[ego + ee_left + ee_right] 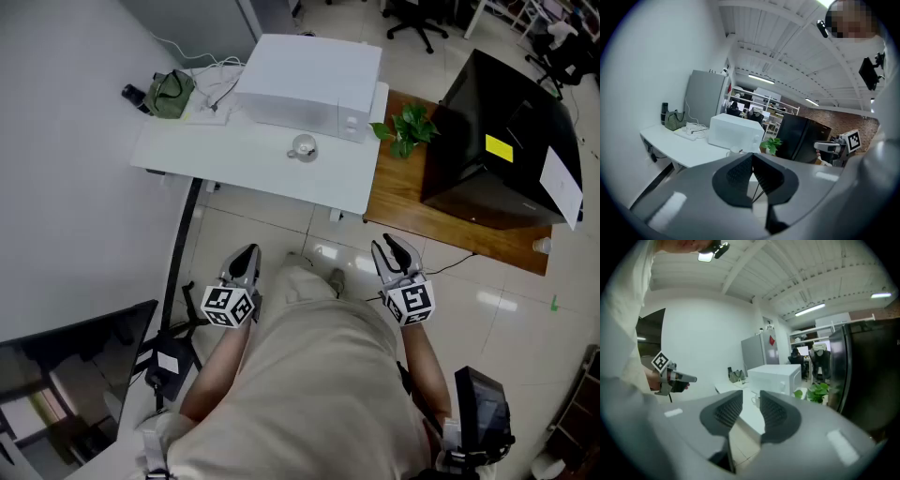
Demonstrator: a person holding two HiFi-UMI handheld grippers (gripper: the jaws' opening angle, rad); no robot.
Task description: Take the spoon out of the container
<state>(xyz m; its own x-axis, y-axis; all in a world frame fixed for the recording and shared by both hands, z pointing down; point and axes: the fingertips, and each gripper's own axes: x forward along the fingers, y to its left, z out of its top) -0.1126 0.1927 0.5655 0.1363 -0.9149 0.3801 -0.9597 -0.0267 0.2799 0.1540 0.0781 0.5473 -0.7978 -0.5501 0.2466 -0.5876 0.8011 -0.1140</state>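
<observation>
A small cup [302, 148] stands on the white table [234, 155] in front of the microwave [309, 80], far ahead of both grippers. The spoon in it is too small to make out. My left gripper [246, 258] is held at waist height over the floor, its jaws touching at the tips with nothing in them [752, 157]. My right gripper [389, 251] hangs level with it on the other side, jaws apart and empty [751, 397]. The cup [754, 400] shows far off through the gap between the right jaws.
A potted plant [405, 128] sits on a wooden table [403, 202] beside a tall black cabinet [497, 141]. A green bag [169, 94] and cables lie at the white table's far left. A tiled floor lies between me and the table.
</observation>
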